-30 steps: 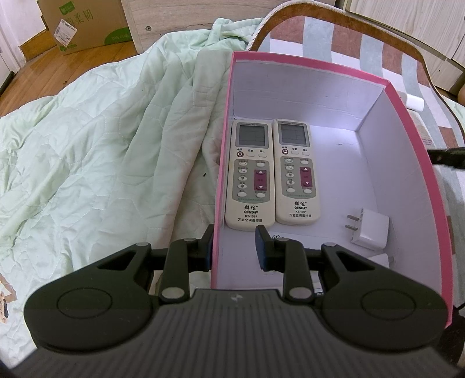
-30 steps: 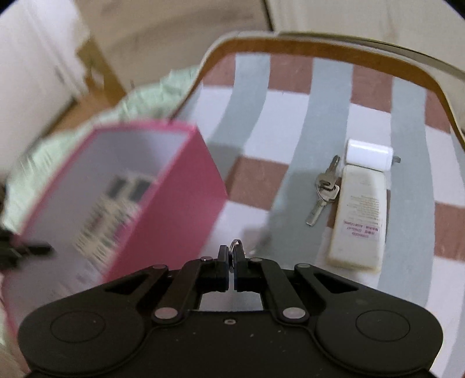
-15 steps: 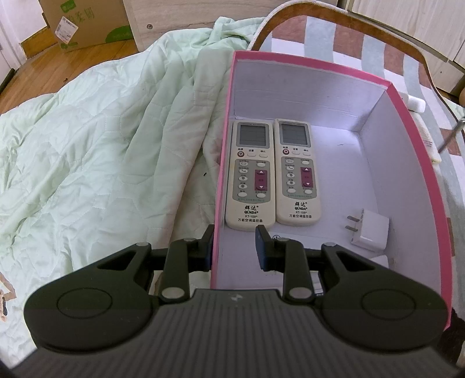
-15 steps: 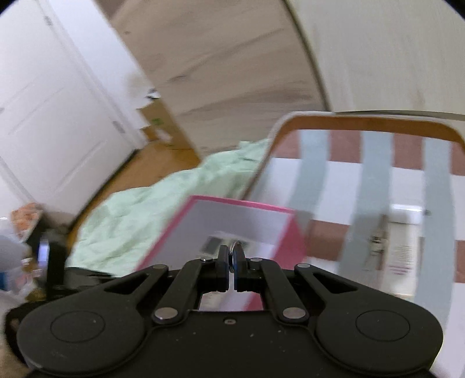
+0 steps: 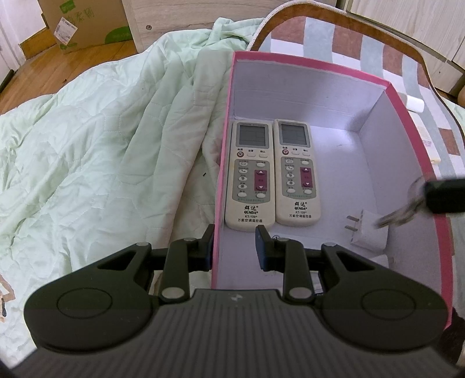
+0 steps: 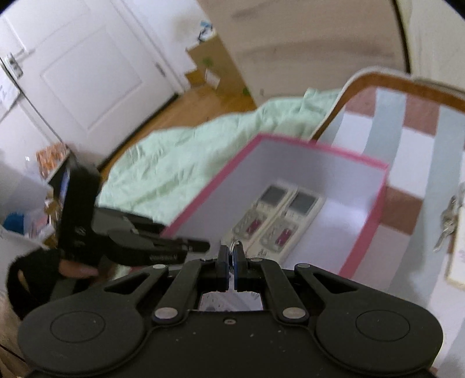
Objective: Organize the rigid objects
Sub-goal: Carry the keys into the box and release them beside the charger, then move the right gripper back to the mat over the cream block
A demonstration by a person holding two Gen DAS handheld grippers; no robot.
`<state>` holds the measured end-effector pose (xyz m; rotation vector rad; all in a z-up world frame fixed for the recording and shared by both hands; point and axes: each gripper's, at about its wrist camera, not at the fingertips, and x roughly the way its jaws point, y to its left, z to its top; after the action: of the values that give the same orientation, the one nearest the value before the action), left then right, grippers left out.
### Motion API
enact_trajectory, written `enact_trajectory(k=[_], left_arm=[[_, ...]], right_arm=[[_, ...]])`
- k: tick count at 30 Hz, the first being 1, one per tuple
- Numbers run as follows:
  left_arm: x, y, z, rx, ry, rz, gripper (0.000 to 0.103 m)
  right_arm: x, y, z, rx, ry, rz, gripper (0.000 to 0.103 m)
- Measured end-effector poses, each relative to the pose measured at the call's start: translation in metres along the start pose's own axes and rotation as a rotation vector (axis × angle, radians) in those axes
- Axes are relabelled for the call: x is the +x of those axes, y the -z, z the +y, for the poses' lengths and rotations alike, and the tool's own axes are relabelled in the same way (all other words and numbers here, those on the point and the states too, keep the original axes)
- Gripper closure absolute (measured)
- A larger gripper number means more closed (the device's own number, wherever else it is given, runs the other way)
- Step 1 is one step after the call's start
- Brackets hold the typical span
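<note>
A pink box (image 5: 305, 62) with a white inside lies on the bed and holds two beige remotes (image 5: 251, 177) (image 5: 296, 174) side by side and a white plug adapter (image 5: 369, 229). My left gripper (image 5: 234, 247) is open, one finger on each side of the box's left wall. My right gripper (image 6: 231, 263) is shut on a key ring (image 6: 234, 245) and hovers over the box's near right corner. In the left wrist view the keys (image 5: 407, 208) hang blurred above the adapter. The box also shows in the right wrist view (image 6: 363, 232).
A pale green quilt (image 5: 101, 151) lies left of the box. A checked mat (image 6: 407, 145) lies to the right, with another set of keys (image 6: 447, 224) and a white remote's edge (image 6: 456, 261). A cardboard carton (image 5: 84, 23) and a white door (image 6: 87, 67) stand behind.
My right gripper has carried the keys from the checked mat to above the box, coming into the left wrist view from the right. My left gripper has stayed at the box wall.
</note>
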<state>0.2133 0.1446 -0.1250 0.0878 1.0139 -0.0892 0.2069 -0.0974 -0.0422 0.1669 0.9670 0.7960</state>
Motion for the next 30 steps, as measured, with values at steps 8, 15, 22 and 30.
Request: enact_trajectory(k=[8,15,22,30], left_arm=[[0.0,0.002,-0.005,0.02,-0.019,-0.009,0.077],[0.0,0.003,-0.007,0.032,-0.031,-0.014,0.077],[0.0,0.003,-0.007,0.032,-0.028,-0.016,0.077],[-0.001,0.004,-0.008,0.039,-0.031,-0.018,0.077]], right_arm=[[0.062,0.0,0.003,-0.102,0.068,0.215,0.098],[0.08,-0.009,0.0,-0.118,0.14,0.218,0.098],[0.078,-0.007,-0.003,-0.147,0.244,0.186,0.092],[-0.005,-0.02,-0.023,-0.009,0.215,-0.062,0.082]])
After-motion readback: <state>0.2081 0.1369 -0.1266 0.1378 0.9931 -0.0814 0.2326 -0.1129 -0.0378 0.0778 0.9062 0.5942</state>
